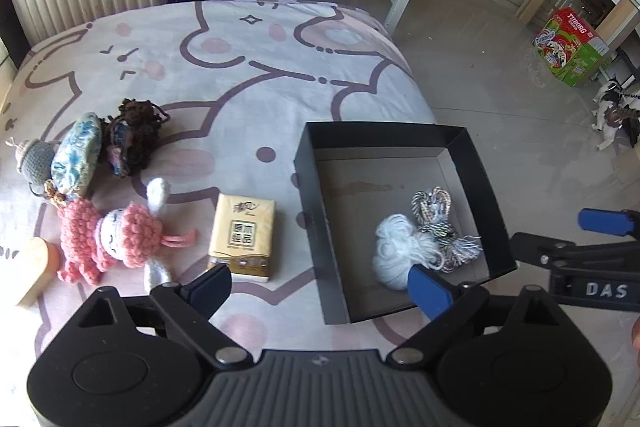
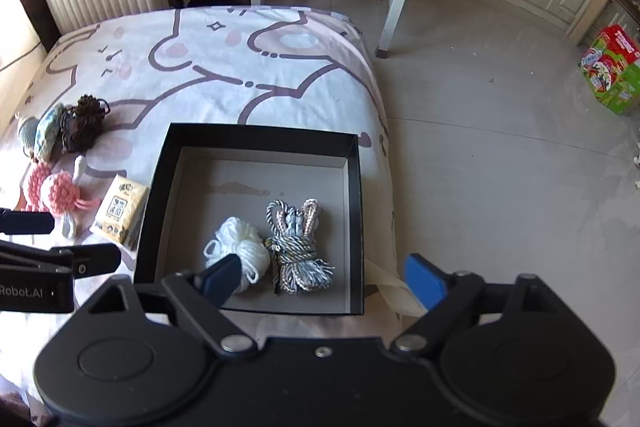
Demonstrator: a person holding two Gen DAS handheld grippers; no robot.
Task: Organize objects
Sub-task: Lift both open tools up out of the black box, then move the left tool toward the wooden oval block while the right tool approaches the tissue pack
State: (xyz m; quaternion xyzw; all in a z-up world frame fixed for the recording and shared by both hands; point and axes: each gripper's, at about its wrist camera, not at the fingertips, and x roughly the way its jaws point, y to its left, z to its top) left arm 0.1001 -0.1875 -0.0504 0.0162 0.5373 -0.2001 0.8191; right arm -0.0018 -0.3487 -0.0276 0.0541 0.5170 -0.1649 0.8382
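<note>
On a bed with a cartoon-print cover [image 1: 256, 67], an open black box [image 2: 256, 139] holds a white yarn ball [image 2: 238, 249] touching a knotted cord bundle [image 2: 296, 247], whose long axis runs toward the box's far wall. Beside the box lie a tissue pack [image 1: 243, 237], a pink crocheted doll [image 1: 108, 241] and fabric pouches [image 1: 78, 155]. A floor carton [image 1: 570, 45] reads "TUBORG". The left tool [image 1: 320, 285] and right tool [image 2: 324, 281] are both released, grasping nothing.
</note>
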